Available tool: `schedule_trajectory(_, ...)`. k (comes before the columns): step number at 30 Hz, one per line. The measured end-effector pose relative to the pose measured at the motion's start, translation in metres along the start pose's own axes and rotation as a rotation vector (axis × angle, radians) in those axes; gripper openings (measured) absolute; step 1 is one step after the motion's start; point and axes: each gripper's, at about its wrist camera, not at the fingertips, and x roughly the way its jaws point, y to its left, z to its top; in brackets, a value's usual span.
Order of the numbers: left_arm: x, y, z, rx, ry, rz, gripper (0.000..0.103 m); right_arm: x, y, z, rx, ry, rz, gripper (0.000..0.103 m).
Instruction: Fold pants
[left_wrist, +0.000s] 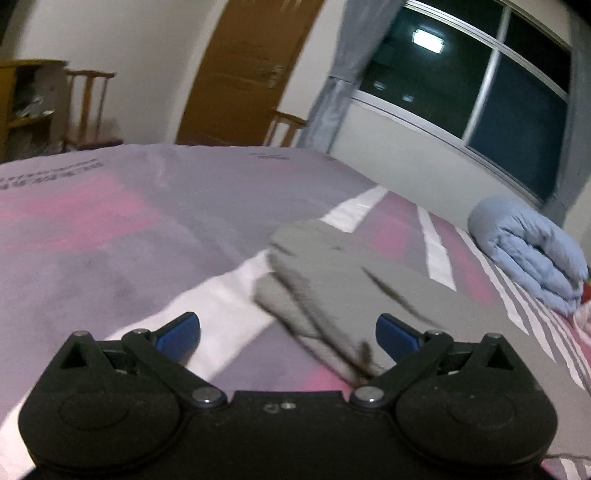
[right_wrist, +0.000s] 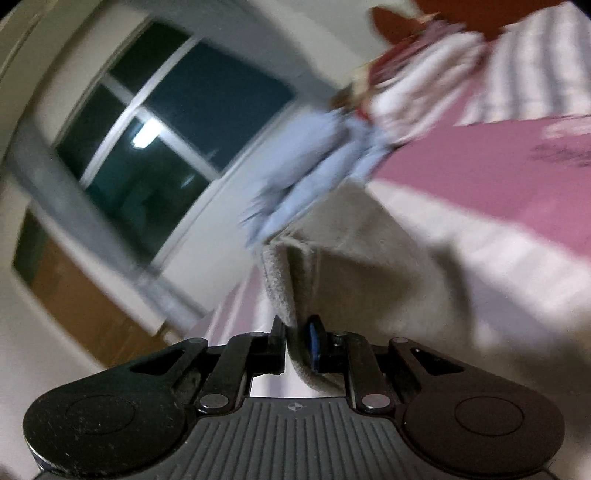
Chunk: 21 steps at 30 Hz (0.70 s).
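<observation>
Folding under way: right gripper nearly closed, pinching a pants edge, lifted off the bed. Left gripper wide open, empty; pants lie just ahead, toward its right finger. Next, likely: carry the edge over, lay it flat.

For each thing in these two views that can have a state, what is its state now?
Left gripper: open, holding nothing.
Right gripper: shut on the grey fabric pants.
Grey fabric pants: partly folded on the bed, one edge lifted.
Light blue quilt: rolled up, on the bed.
Brown wooden door: closed.
</observation>
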Motion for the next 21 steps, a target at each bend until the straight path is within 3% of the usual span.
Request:
schedule_trajectory(4, -0.002, 0.015, 0.002, -0.031, -0.004, 0.009, 0.096, 0.048, 0.052, -0.071, -0.116, 0.134, 0.088, 0.014)
schedule_trajectory(7, 0.002, 0.019, 0.003, -0.055, -0.002, 0.006, 0.096, 0.089, 0.075, -0.149, -0.241, 0.333, 0.121, 0.015)
schedule_trajectory(9, 0.004, 0.020, 0.002, -0.057, 0.003, 0.007, 0.097, 0.105, 0.087, -0.200, -0.419, 0.469, 0.080, 0.020)
schedule_trajectory(11, 0.004, 0.019, 0.001, -0.047, 0.006, 0.000, 0.097, 0.098, 0.089, -0.217, -0.498, 0.443, 0.088, 0.029)
schedule_trajectory(14, 0.006, 0.018, 0.001, -0.043, 0.009, -0.011, 0.097, 0.093, 0.092, -0.215, -0.559, 0.464, 0.119, 0.029)
schedule_trajectory(18, 0.008, 0.014, 0.000, -0.027, 0.017, -0.009, 0.097, 0.078, 0.104, -0.228, -0.746, 0.438, 0.118, 0.029)
schedule_trajectory(21, 0.006, 0.014, -0.001, -0.019, 0.018, -0.013, 0.097, 0.085, 0.108, -0.240, -0.772, 0.454, 0.130, 0.030)
